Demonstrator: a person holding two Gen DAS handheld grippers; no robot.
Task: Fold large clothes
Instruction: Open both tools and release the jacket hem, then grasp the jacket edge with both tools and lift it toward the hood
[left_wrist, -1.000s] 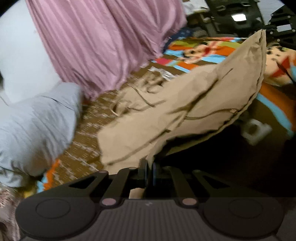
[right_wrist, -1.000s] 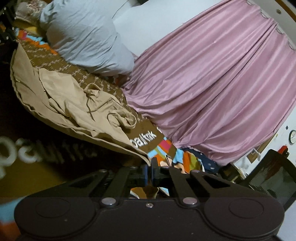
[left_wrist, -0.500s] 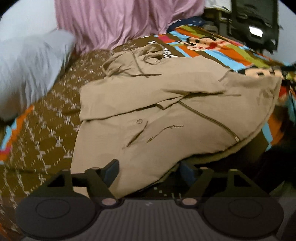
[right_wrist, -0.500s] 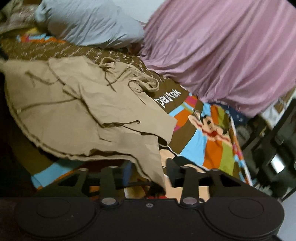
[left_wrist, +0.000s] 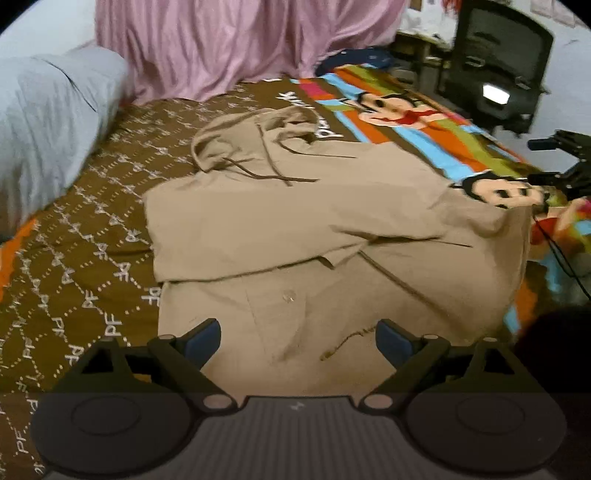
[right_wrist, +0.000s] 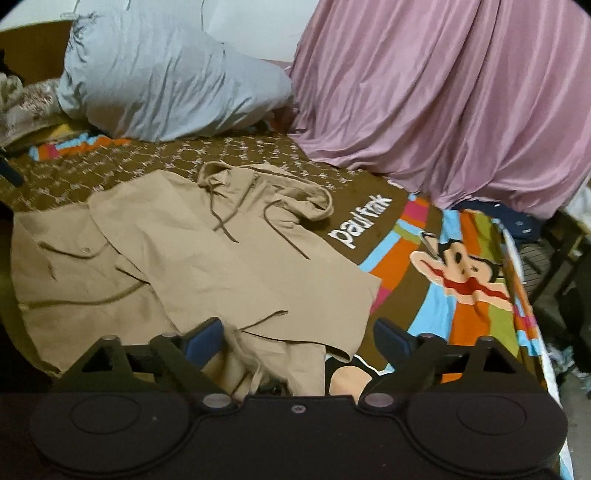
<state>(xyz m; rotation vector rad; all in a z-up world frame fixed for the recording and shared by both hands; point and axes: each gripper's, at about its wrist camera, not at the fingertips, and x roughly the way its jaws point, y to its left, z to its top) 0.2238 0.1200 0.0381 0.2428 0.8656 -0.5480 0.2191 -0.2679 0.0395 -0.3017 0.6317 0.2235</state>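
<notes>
Sprawling across the middle of both frames, a brown patterned bedspread with a bright cartoon-monkey panel (left_wrist: 85, 258) covers the bed, and on it lies the tan hooded cotton jacket (left_wrist: 314, 236), spread flat with one side folded over the body. A mauve pleated curtain (right_wrist: 443, 103) hangs down to the bed along the upper right of the right wrist view. A pale grey-blue pillow (right_wrist: 166, 81) sits at upper left there, touching the curtain's edge. The jacket's hood and dark drawcords (right_wrist: 225, 218) point toward the pillow and curtain. A black mesh office chair (left_wrist: 502, 66) stands at the upper right of the left wrist view. At the bottom, the left gripper (left_wrist: 298, 339) hovers over the jacket's hem, jaws opening and off the cloth. The right gripper (right_wrist: 298, 338) likewise has jaws opening, with a jacket corner bunched loosely between them, unpinched.
</notes>
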